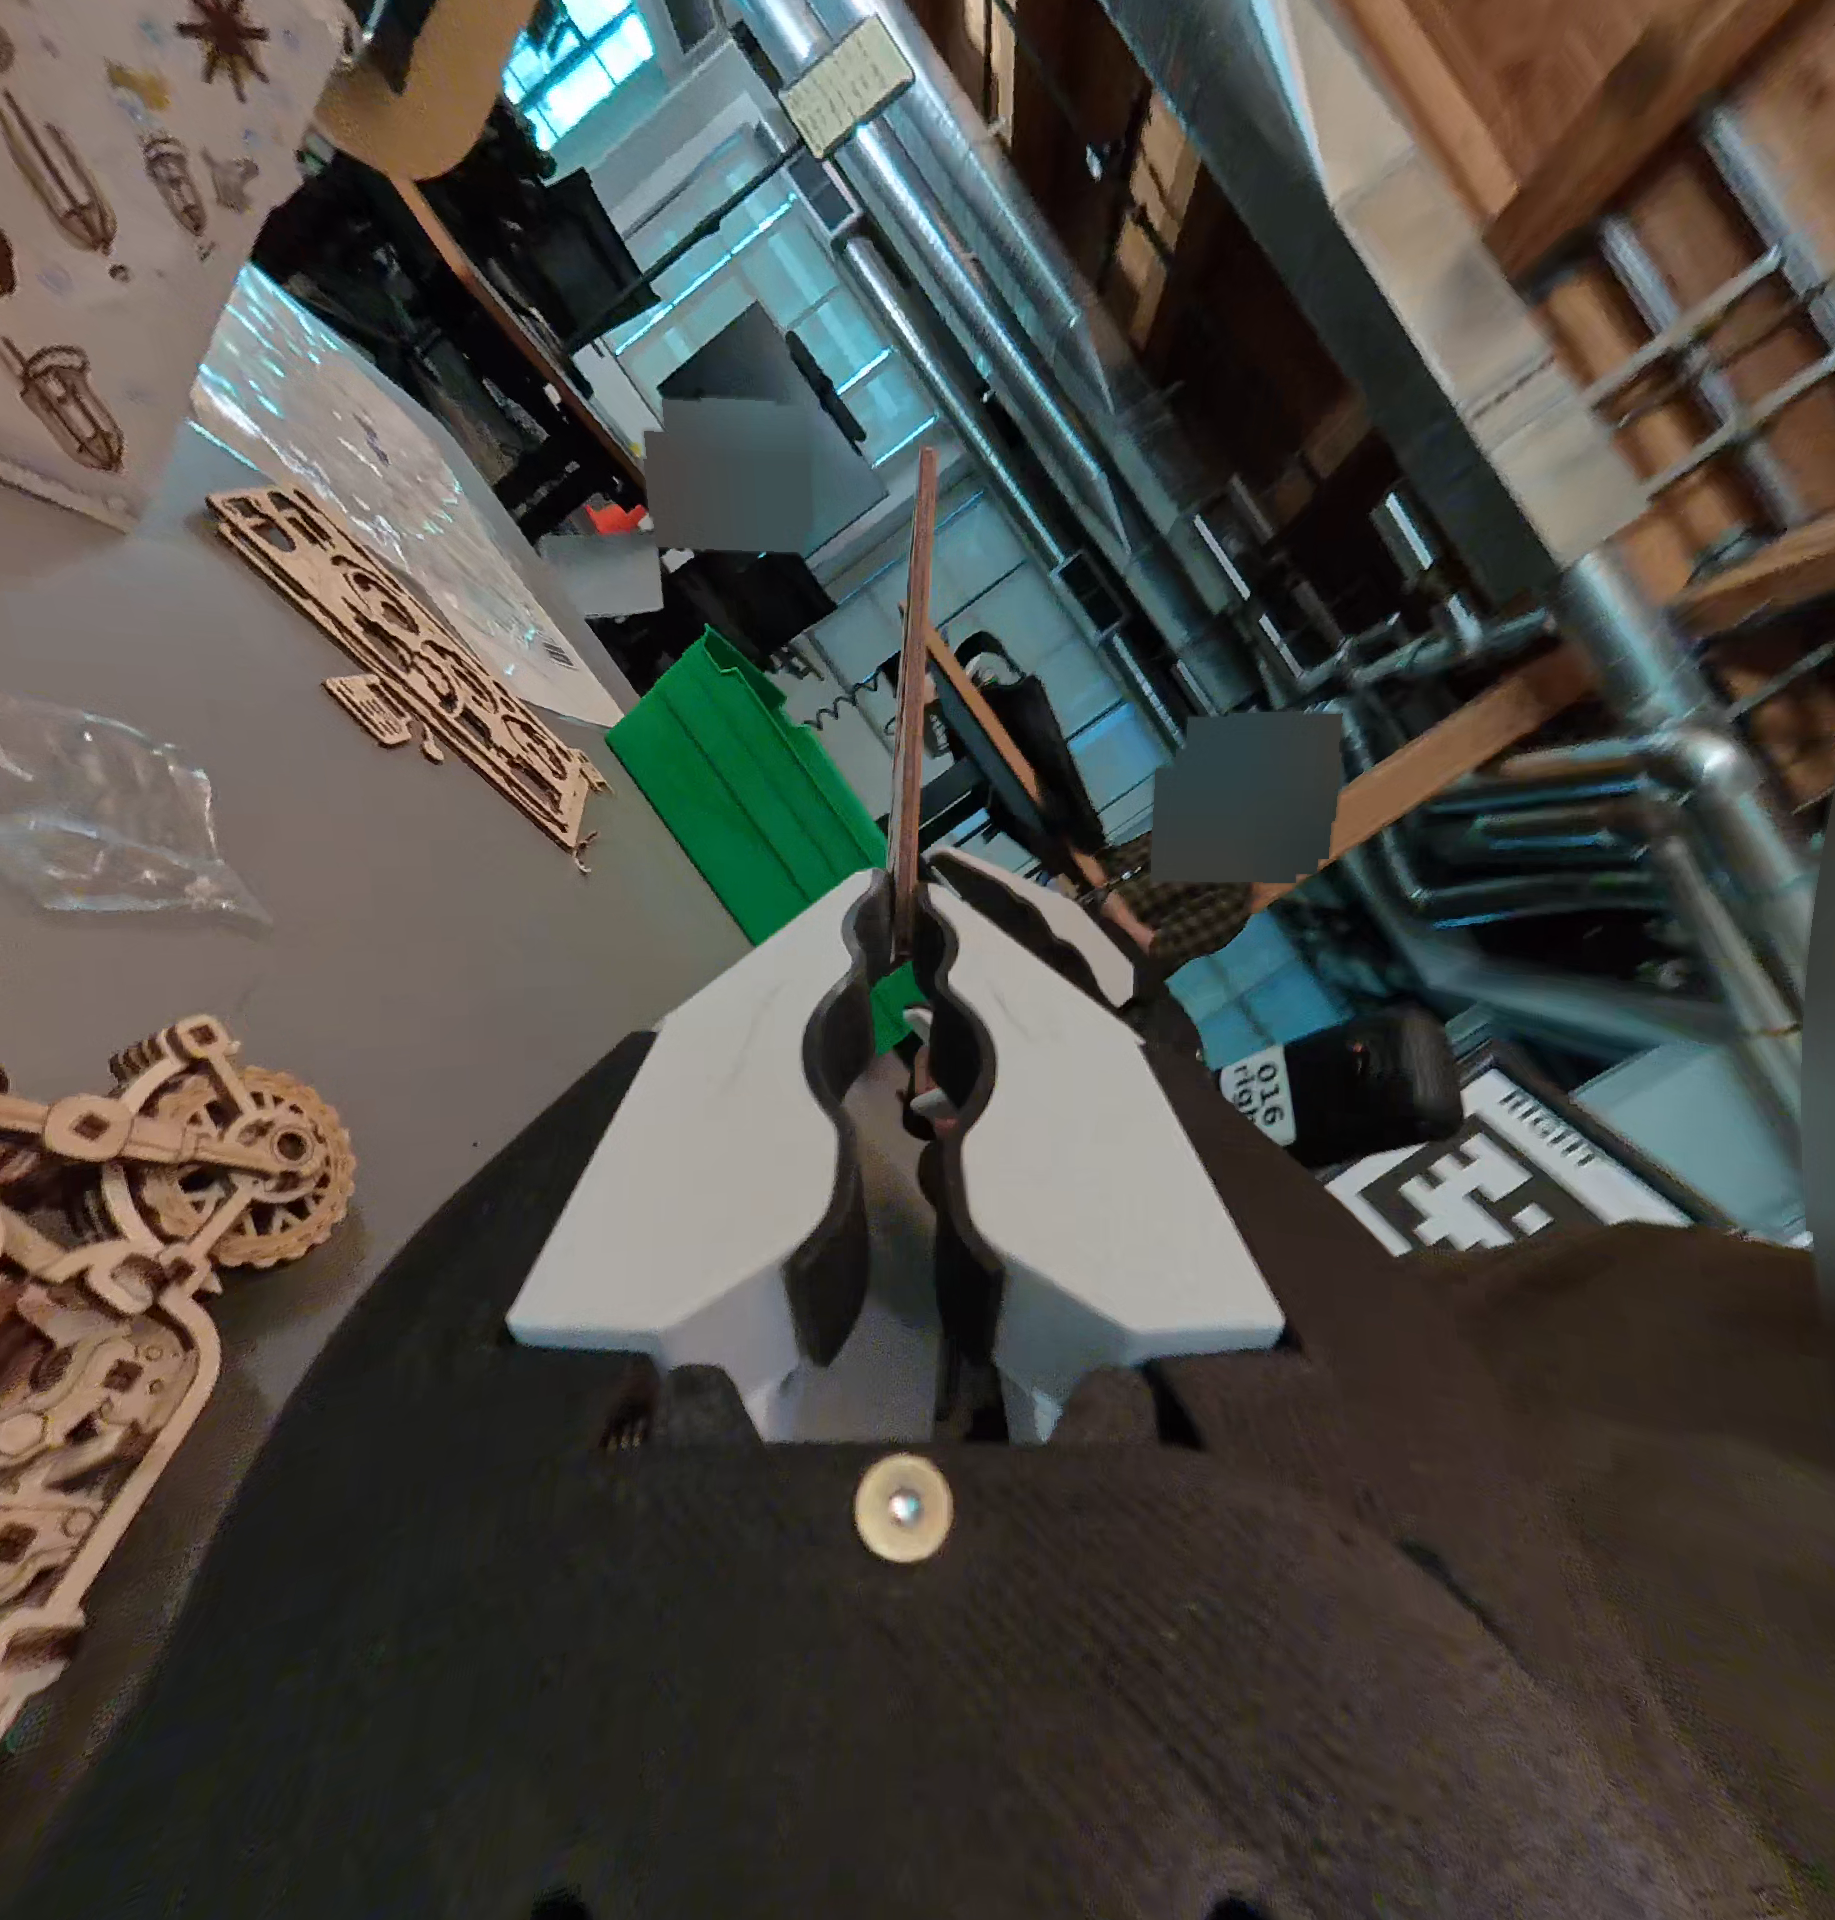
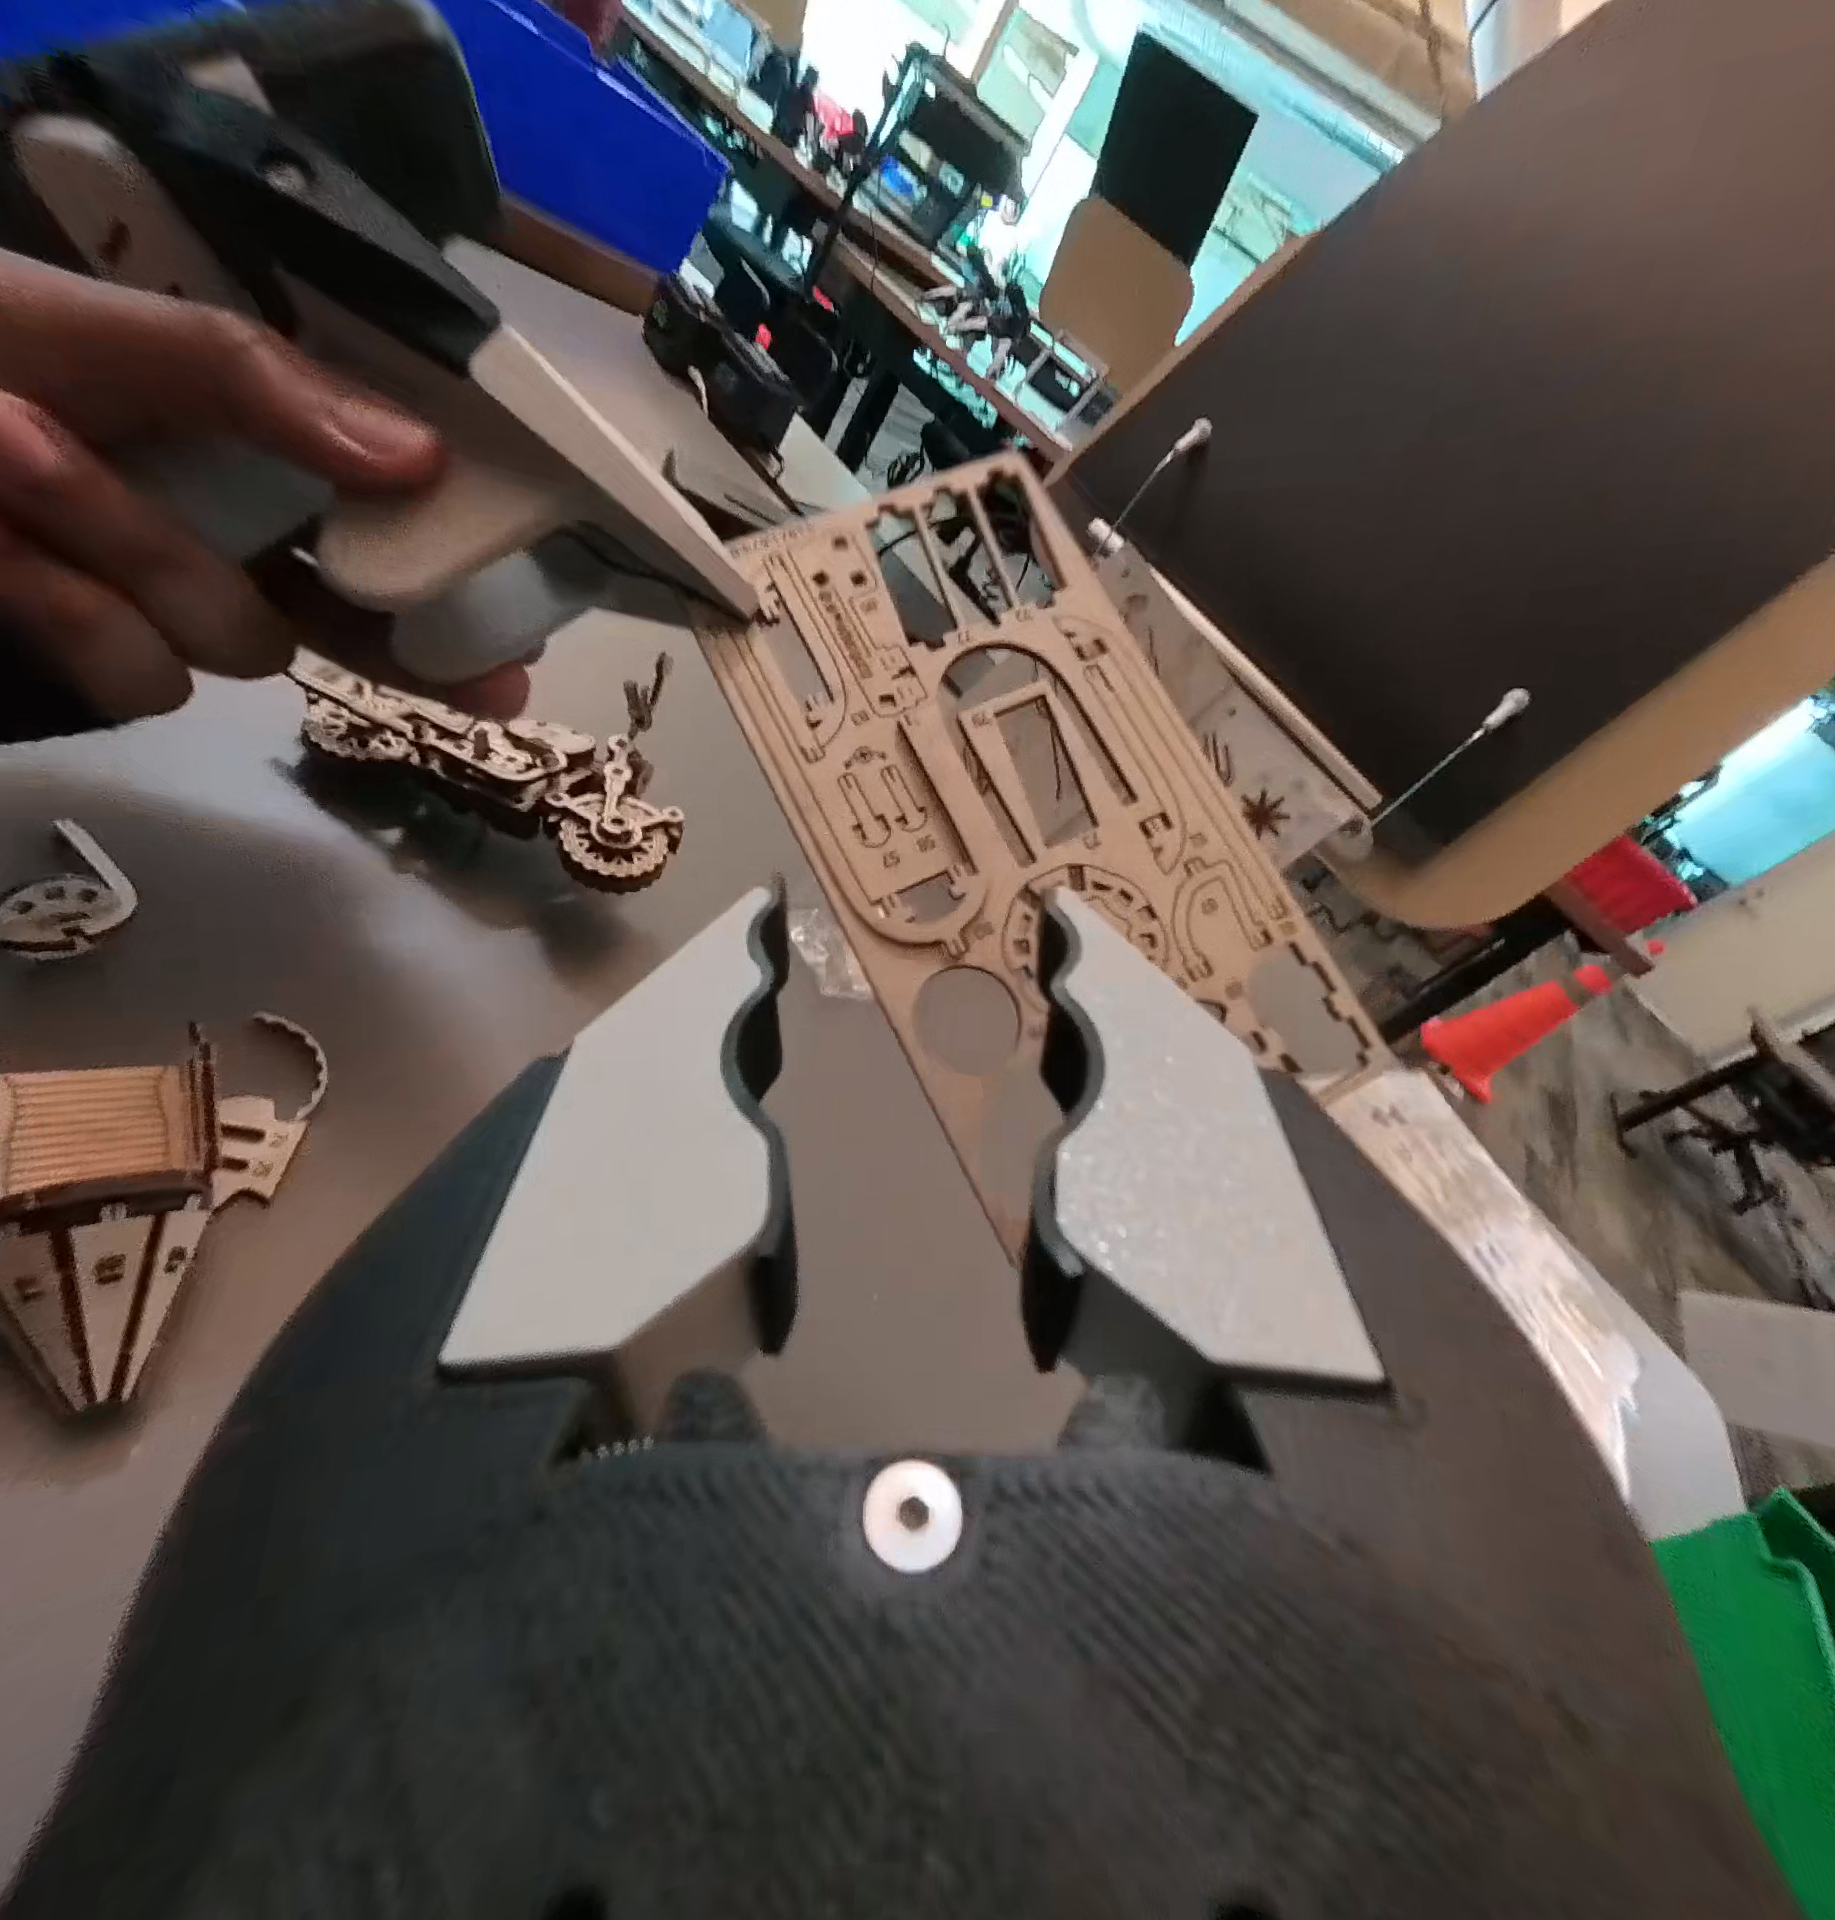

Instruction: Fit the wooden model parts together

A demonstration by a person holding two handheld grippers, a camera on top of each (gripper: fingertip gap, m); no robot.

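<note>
Left gripper: fingers pressed together on one corner of a thin wooden parts sheet, seen edge-on here, rising straight out from the tips.

Right gripper: fingers spread wide, gripping nothing. The right finger tip overlaps the sheet's lower part; whether it touches cannot be told.

Parts sheet: held in the air above the dark table, flat face turned to the right gripper, long axis running from its held upper-left corner down toward the right fingers.

Key relation: the sheet's lower end lies just ahead of the open right fingers, slightly right of the gap, so the right gripper looks nearest to pick out a piece.

Farther out: a part-built wooden motorcycle and loose wooden subassemblies on the table, well left of the sheet.

Hand: a person's hand wraps the left gripper's handle.
</note>
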